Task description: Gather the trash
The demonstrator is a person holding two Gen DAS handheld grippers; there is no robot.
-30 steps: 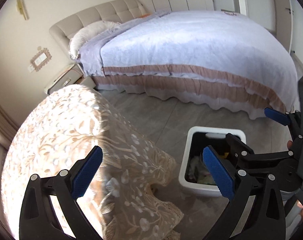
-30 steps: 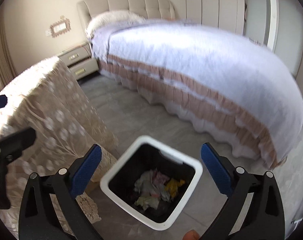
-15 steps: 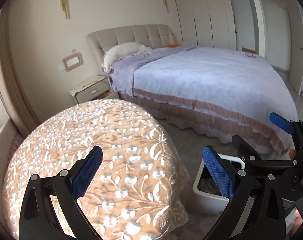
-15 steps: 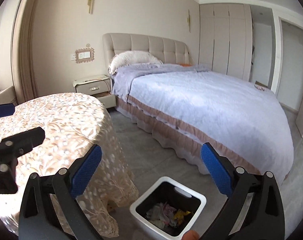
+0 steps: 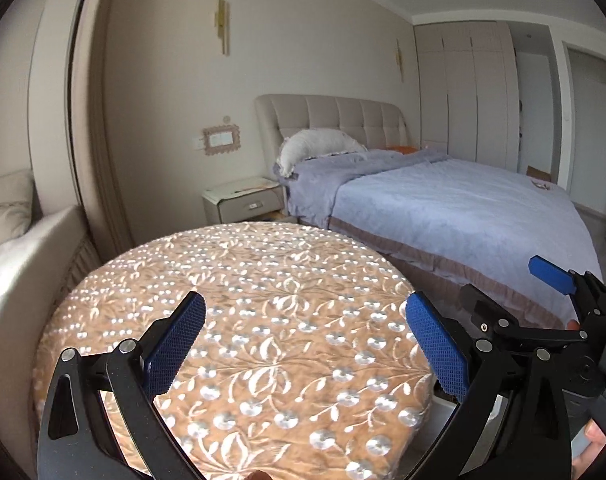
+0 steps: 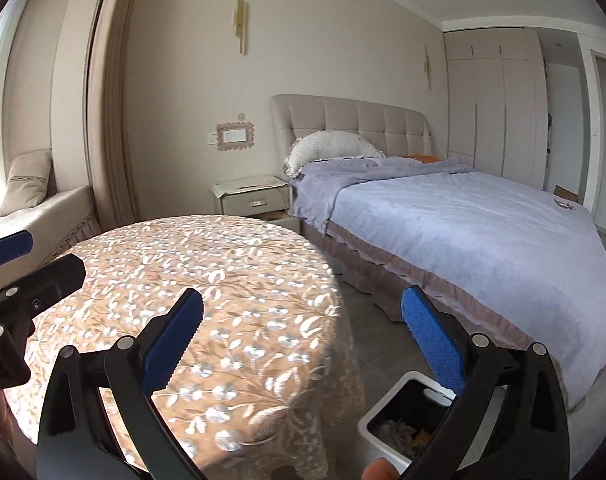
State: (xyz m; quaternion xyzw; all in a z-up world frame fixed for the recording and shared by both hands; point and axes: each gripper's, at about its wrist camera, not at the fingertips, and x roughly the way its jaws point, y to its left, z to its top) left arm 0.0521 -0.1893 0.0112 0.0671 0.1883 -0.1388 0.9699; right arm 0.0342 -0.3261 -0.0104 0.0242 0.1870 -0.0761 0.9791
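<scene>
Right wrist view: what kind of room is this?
A home bedroom, almost certainly: a made bed with a tufted headboard, a nightstand beside it, and built-in wardrobes along the far wall.

- My left wrist camera looks forward, close above the round table (image 5: 243, 320).
- My right camera, beside it, shares table (image 6: 207, 280) and bed (image 6: 463, 232).
</scene>
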